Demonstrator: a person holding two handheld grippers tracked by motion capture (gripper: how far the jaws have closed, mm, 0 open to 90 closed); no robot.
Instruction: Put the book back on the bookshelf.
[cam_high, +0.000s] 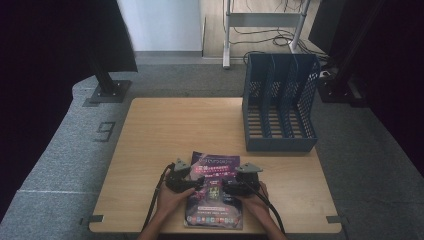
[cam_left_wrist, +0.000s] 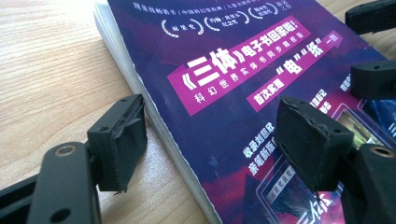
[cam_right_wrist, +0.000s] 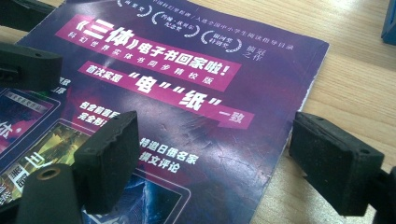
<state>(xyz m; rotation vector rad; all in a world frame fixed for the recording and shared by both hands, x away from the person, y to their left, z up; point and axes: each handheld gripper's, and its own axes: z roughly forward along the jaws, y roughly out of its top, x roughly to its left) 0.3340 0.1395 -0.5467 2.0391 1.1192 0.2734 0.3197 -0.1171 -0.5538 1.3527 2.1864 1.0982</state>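
Book (cam_high: 215, 192): lies flat on the table (cam_high: 165, 135), at the near edge, about midway between its left and right sides.
Left tongs (cam_high: 192, 184): over the book's left edge, one jaw outside on the table, the other above the cover; jaws apart.
Right tongs (cam_high: 231, 188): over the book's right edge, one jaw above the cover, the other outside over the table; jaws apart.
File rack (cam_high: 280, 107): stands on the table's far right corner, behind and to the right of the book, well apart from it.
Hands: behind the tongs, at the near table edge, either side of the book.
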